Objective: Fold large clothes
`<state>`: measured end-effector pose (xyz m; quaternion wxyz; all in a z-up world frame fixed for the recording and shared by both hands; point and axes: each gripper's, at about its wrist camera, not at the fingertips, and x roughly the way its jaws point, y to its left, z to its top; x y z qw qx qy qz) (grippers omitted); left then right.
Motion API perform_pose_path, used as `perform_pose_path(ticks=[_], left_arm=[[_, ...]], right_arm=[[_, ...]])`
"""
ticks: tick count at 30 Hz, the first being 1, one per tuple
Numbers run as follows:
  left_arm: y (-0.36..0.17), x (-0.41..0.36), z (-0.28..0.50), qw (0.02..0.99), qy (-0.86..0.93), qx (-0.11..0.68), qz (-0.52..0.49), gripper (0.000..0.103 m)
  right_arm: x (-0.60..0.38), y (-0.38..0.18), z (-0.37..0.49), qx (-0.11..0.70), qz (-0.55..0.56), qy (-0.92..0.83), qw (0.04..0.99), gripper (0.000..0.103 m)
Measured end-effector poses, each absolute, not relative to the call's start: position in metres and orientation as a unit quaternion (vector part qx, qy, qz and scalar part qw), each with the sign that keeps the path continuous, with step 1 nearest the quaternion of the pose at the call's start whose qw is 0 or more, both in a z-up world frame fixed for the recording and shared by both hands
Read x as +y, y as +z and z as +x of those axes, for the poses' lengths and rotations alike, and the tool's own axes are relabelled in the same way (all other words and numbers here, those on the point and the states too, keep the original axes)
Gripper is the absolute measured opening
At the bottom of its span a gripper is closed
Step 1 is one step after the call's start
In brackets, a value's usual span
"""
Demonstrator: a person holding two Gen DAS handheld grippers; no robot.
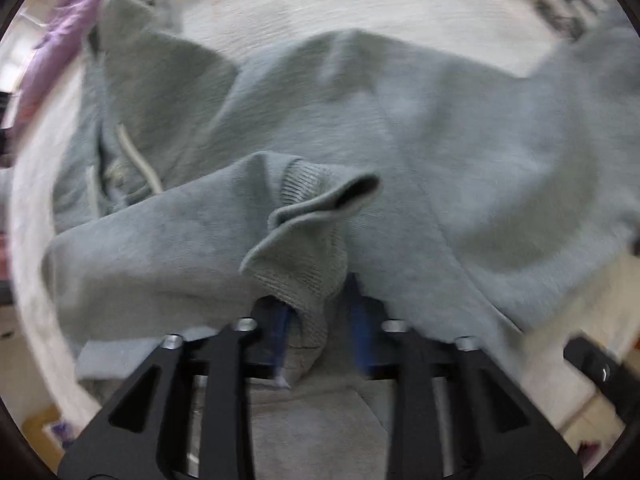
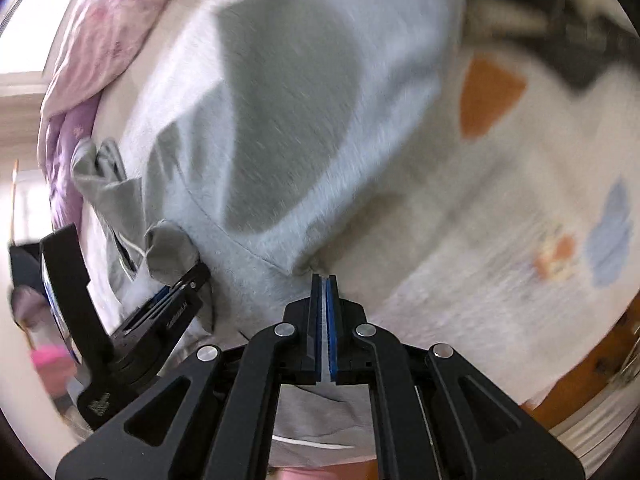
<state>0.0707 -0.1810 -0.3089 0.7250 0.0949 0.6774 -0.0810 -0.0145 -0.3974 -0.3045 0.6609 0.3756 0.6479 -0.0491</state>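
A large grey hooded sweatshirt (image 1: 400, 120) lies spread over a bed; it also fills the right wrist view (image 2: 280, 120). Its ribbed sleeve cuff (image 1: 308, 248) hangs between the fingers of my left gripper (image 1: 320, 304), which looks shut on it; fabric hides the tips. A white drawstring (image 1: 138, 156) lies at the hood, left. My right gripper (image 2: 325, 280) is shut on the sweatshirt's edge, a thin layer of fabric between its blue pads (image 2: 331, 320). The left gripper (image 2: 176, 284) shows at the left of the right wrist view, holding the cuff.
The bed has a pale sheet (image 1: 360, 4) with orange and blue prints (image 2: 486, 96). A purple and pink floral quilt (image 2: 104, 40) is bunched at the far left. A wooden bed edge (image 2: 592, 364) runs at the lower right.
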Motion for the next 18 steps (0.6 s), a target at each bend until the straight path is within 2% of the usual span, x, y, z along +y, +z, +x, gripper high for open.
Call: perform_pose_path(ticks=[1,2,5,9,13,18], left_arm=[[-0.302,-0.174,0.07,0.725,-0.091,0.68,0.066,0.075],[-0.289,-0.16,0.07,0.731,-0.092,0.676,0.025,0.077],[-0.262,-0.116,0.065,0.731,-0.095,0.675,-0.042,0.077],[-0.251,-0.037,0.052,0.711,-0.059,0.686,-0.141,0.077],[-0.276,0.049,0.031,0.661,0.018,0.709,-0.244,0.076],[-0.294,0.141,0.011,0.631,0.107,0.668,-0.379,0.075]], right_arm=[[-0.397,-0.298,-0.013,0.65,0.36,-0.048,0.667,0.006],[-0.388,-0.295,-0.002,0.652,0.348,-0.047,0.671,0.006],[-0.373,-0.283,0.013,0.652,0.325,-0.019,0.685,0.012],[-0.333,-0.288,0.038,0.665,0.295,0.009,0.686,0.036],[-0.302,-0.308,0.049,0.676,0.311,0.008,0.668,0.038],[-0.278,-0.337,0.062,0.684,0.357,0.004,0.636,0.038]])
